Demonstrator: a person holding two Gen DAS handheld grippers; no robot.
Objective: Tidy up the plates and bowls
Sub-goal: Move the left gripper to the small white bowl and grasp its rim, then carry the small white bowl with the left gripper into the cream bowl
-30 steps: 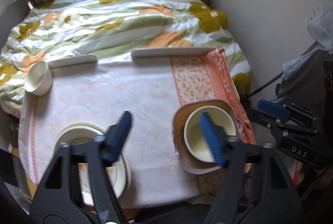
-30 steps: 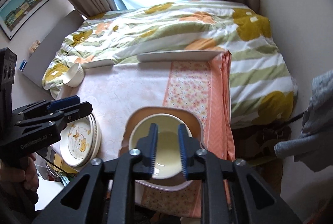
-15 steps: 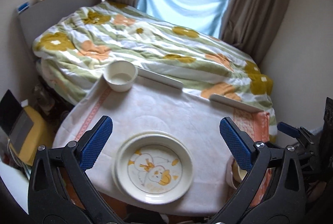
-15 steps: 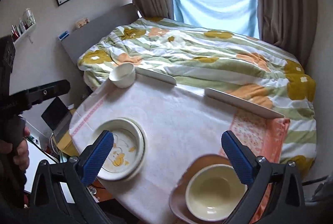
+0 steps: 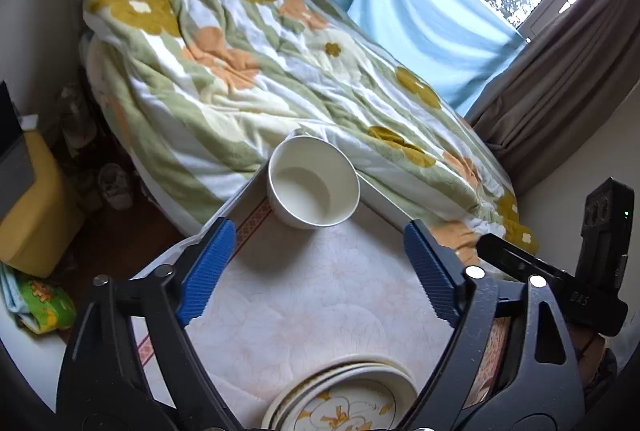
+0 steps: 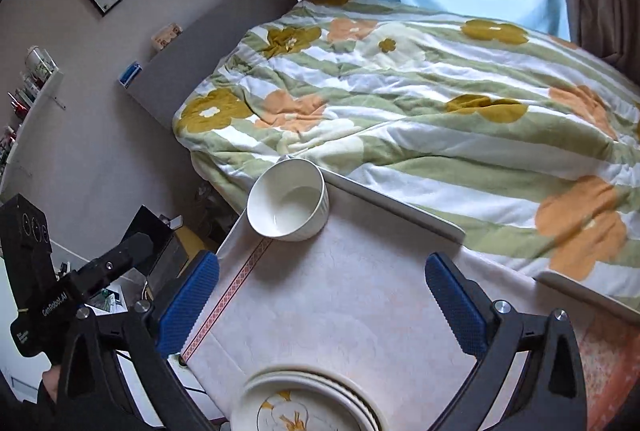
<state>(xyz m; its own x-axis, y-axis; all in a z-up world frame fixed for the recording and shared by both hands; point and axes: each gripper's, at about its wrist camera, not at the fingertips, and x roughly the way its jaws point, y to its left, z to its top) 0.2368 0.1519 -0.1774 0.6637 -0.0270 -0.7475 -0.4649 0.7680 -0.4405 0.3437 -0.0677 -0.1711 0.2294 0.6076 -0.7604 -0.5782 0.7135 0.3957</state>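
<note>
A white bowl [image 5: 313, 187] stands empty at the far corner of the table [image 5: 320, 291], also seen in the right wrist view as the bowl [image 6: 287, 205]. A stack of cream plates [image 5: 344, 399] with an orange duck print lies at the near edge, the same plates [image 6: 304, 407] showing low in the right view. My left gripper [image 5: 318, 267] hovers above the table short of the bowl, its jaws closing with nothing between them. My right gripper [image 6: 322, 305] stands wide open over the plates, empty.
A bed with a flowered quilt [image 6: 420, 103] runs along the table's far side. A white rail [image 6: 396, 209] borders that edge. An orange patterned cloth [image 6: 608, 363] covers the table's right end. The floor at left holds a yellow box [image 5: 32, 215] and clutter.
Both grippers swung left from the bowl on the brown plate toward the white bowl. The right jaws went from nearly shut to wide open; the left jaws have narrowed a little since half a second ago.
</note>
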